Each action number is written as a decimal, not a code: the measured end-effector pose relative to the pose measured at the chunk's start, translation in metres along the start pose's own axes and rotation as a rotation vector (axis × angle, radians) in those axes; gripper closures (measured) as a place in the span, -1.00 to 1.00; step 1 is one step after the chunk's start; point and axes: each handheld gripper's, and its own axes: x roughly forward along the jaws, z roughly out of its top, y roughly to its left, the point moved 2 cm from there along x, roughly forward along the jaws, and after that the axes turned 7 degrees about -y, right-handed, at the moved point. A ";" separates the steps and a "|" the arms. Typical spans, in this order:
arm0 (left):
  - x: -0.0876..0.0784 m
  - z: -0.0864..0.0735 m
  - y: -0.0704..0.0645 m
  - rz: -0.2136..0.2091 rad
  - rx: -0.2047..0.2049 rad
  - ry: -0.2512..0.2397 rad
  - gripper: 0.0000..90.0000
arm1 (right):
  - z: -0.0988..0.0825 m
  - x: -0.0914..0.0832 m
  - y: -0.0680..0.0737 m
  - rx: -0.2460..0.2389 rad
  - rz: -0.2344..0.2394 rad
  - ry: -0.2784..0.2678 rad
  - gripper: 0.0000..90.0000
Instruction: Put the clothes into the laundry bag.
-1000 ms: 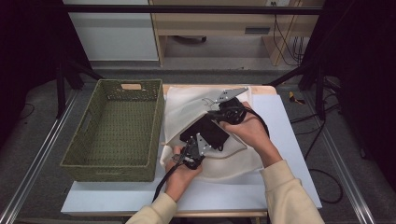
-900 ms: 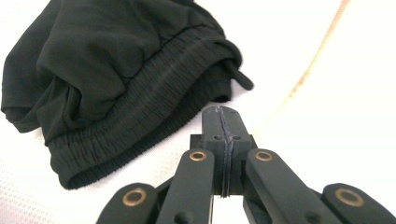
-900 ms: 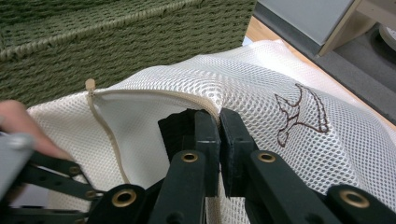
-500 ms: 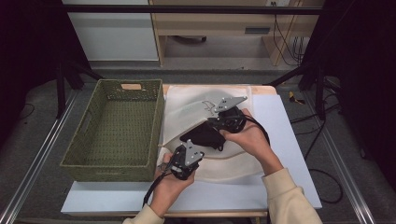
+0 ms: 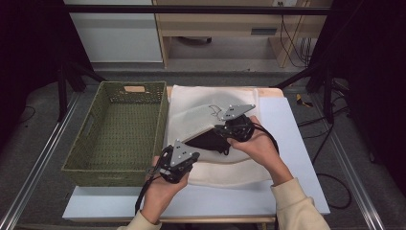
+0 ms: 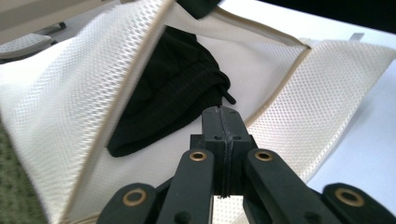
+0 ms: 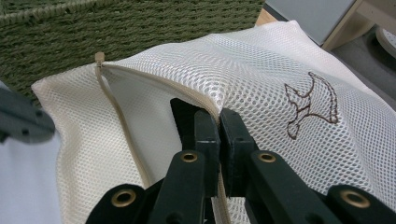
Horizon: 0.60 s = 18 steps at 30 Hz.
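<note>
A white mesh bag (image 5: 191,117) lies on the table with its zipper mouth held agape. A black garment (image 5: 208,141) sits inside the mouth, partly covered by the upper mesh layer. My right gripper (image 5: 221,130) is shut on the bag's upper zipper edge (image 7: 205,100) and lifts it. My left gripper (image 5: 184,155) hangs above the bag's near-left corner, shut with nothing between its pads. In the left gripper view its closed tips (image 6: 222,112) point at the garment (image 6: 173,93), clear of it.
A green woven basket (image 5: 115,170) stands along the bag's left side, and its wall (image 7: 116,32) fills the back of the right gripper view. The white table (image 5: 292,143) extends to the right of the bag. A brown outline figure (image 7: 310,105) marks the mesh.
My left gripper has drawn back from the black garment toward the near-left and risen. The garment now lies deeper under the mesh. The right gripper holds the bag edge in much the same place.
</note>
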 end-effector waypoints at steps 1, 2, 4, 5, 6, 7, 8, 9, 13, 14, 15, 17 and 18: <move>-0.005 0.002 0.005 0.005 -0.014 -0.012 1.00 | -0.001 0.000 0.001 0.001 0.001 0.002 0.93; -0.008 0.003 0.008 0.010 -0.017 -0.015 1.00 | -0.001 0.000 0.002 0.000 0.001 0.004 0.93; -0.010 0.005 0.010 0.014 -0.020 -0.019 1.00 | -0.002 0.000 0.002 -0.002 0.003 0.006 0.93; -0.015 0.006 0.015 0.023 -0.030 -0.028 1.00 | -0.004 0.001 0.004 -0.003 0.006 0.010 0.93; -0.017 0.007 0.017 0.028 -0.037 -0.034 1.00 | -0.005 0.002 0.005 -0.005 0.008 0.013 0.93; -0.018 0.007 0.019 0.030 -0.042 -0.034 1.00 | -0.006 0.003 0.005 -0.006 0.010 0.017 0.93; -0.020 0.007 0.022 0.034 -0.044 -0.037 1.00 | -0.007 0.005 0.006 -0.008 0.013 0.023 0.93; -0.022 0.008 0.024 0.037 -0.047 -0.038 1.00 | -0.009 0.006 0.007 -0.012 0.015 0.031 0.93; -0.030 0.010 0.033 0.053 -0.067 -0.055 1.00 | -0.014 0.013 0.014 -0.035 0.009 0.063 0.93; -0.030 0.010 0.033 0.053 -0.067 -0.055 1.00 | -0.016 0.015 0.015 -0.040 0.013 0.066 0.93; -0.033 0.011 0.036 0.059 -0.078 -0.064 1.00 | -0.017 0.016 0.016 -0.046 0.014 0.072 0.93; -0.036 0.012 0.039 0.062 -0.084 -0.071 1.00 | -0.021 0.020 0.019 -0.047 0.021 0.087 0.93; -0.037 0.012 0.041 0.064 -0.085 -0.074 1.00 | -0.024 0.022 0.021 -0.050 0.024 0.095 0.93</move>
